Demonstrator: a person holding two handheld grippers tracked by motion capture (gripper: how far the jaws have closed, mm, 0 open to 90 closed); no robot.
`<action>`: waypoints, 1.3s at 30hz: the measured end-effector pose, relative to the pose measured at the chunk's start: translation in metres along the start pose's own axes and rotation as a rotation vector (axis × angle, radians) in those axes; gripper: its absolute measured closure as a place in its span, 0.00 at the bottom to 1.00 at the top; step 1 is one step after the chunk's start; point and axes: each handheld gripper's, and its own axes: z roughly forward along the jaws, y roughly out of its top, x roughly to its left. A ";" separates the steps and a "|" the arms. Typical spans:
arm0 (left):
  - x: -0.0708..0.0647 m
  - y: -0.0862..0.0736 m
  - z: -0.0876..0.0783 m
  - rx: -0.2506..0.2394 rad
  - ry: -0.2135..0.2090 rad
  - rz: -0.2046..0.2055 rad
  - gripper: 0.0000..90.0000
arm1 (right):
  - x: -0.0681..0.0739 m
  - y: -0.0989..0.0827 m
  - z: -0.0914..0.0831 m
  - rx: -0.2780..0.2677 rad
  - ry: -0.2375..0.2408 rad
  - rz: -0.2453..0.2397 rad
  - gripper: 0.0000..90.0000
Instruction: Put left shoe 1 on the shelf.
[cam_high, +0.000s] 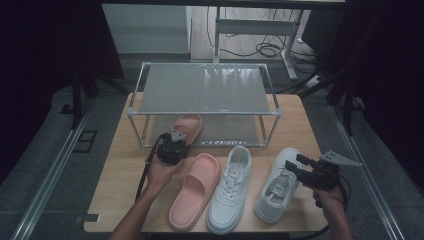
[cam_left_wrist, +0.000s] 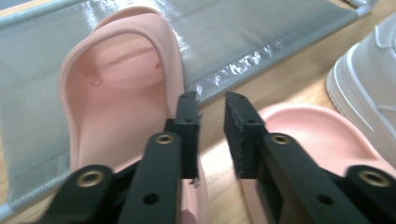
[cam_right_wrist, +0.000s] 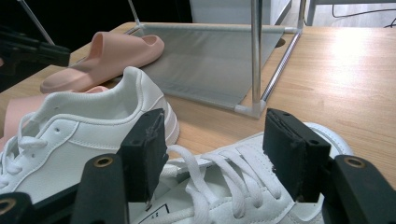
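Observation:
A pink slipper lies with its toe on the lower shelf of a metal shoe rack and its heel toward me. My left gripper hovers at that heel, its jaws a narrow gap apart with nothing between them. The matching slipper lies on the table beside two white sneakers. My right gripper stands open above the laces of the right sneaker, not touching it. The left sneaker lies between the two.
The rack's grey lower shelf rests on the wooden table, and its upright post stands just beyond the right sneaker. Bare wood lies to the right of the rack. Cables and a desk frame are on the floor behind.

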 end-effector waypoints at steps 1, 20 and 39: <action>0.000 -0.002 -0.002 0.000 -0.003 0.002 0.90 | 0.000 0.000 0.000 0.001 0.000 0.001 0.44; 0.012 -0.043 -0.038 -0.011 -0.044 -0.029 1.00 | 0.001 -0.001 0.001 0.006 -0.003 -0.001 0.44; 0.020 -0.083 -0.042 0.055 -0.068 -0.047 1.00 | 0.000 -0.001 0.002 0.008 -0.004 0.004 0.44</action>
